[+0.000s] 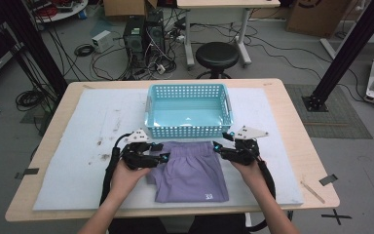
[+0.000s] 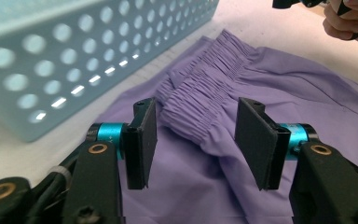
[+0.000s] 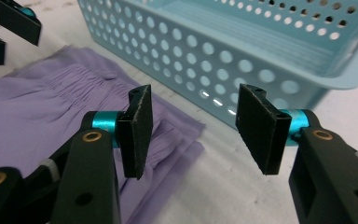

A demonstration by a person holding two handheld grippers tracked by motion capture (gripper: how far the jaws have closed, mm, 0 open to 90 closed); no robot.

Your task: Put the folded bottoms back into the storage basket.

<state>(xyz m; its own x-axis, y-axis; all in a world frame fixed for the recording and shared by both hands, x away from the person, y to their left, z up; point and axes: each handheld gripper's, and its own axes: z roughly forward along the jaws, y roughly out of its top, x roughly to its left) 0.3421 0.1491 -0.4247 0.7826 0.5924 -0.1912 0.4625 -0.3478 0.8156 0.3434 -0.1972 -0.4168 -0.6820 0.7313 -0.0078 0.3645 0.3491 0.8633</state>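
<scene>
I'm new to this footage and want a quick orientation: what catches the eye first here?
A pair of purple shorts lies flat at the near middle of the table, its gathered waistband toward a light blue perforated basket just behind it. The left gripper and right gripper sit at the waistband's two corners, jaws apart, not yet pinching the cloth.

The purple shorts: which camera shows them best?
The high view: the purple shorts lie whole and flat before the basket. The left gripper view shows their gathered waistband close up; the right gripper view shows one waistband corner.
</scene>
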